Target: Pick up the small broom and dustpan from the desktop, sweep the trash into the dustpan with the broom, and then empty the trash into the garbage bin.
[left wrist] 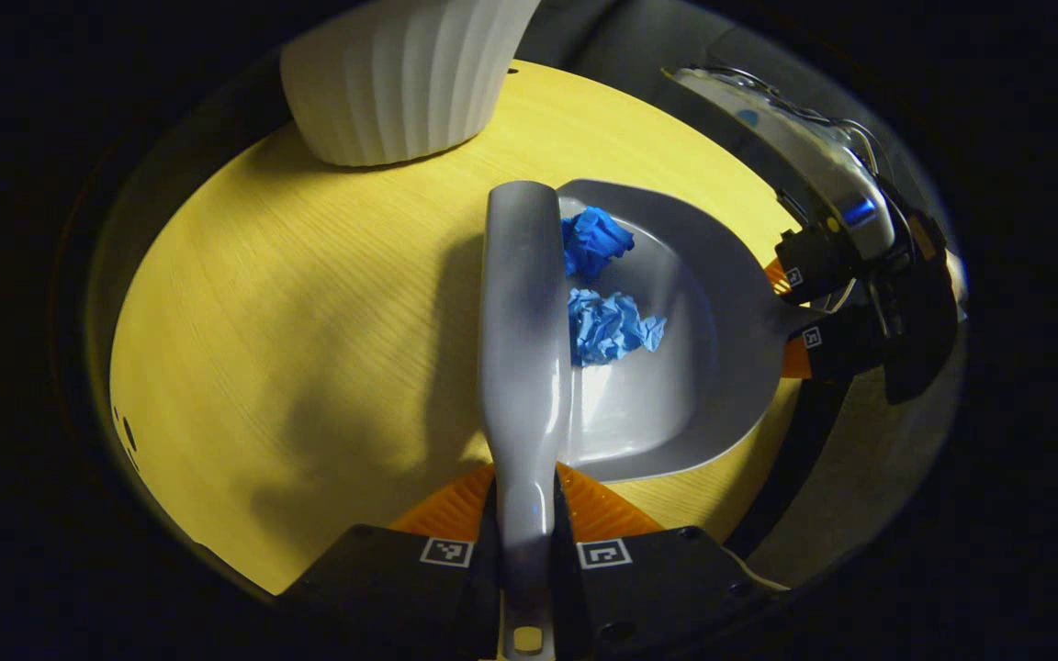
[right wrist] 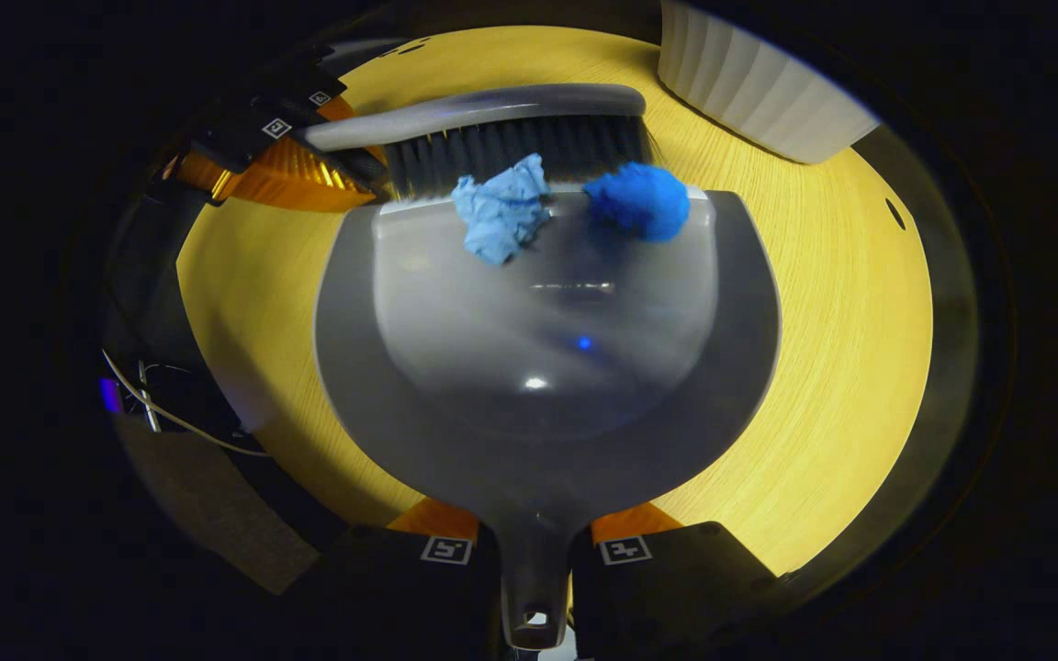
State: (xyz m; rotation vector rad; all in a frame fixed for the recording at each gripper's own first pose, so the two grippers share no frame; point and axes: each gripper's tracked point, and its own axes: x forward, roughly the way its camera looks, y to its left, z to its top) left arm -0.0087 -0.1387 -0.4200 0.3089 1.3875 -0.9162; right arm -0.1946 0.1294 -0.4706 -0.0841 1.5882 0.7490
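The left tool [left wrist: 526, 551] is clamped on the grey handle of the small broom [left wrist: 522, 330], both fingers pressing its sides, and the broom runs straight away from the camera across the yellow wood surface [left wrist: 290, 303]. In the right gripper view the broom's [right wrist: 492, 115] dark bristles sit right at the front lip of the dustpan [right wrist: 538, 367]. The right tool [right wrist: 535, 551] has the dustpan's handle pinched between its fingers, pan lying flat on the surface [right wrist: 841, 321].

Two crumpled blue paper balls are the trash (one paler, one deeper blue). The paler ball [right wrist: 503, 216] and the deeper blue ball [right wrist: 639, 200] sit just inside the lip, touching the bristles. In the left gripper view both balls [left wrist: 612, 321] lie in the dustpan [left wrist: 694, 367] beside the broom, with the right tool [left wrist: 800, 312] on the pan's handle at the surface's right edge.

A white ribbed garbage bin [left wrist: 400, 83] stands near the surface's far edge, well apart from the pan.
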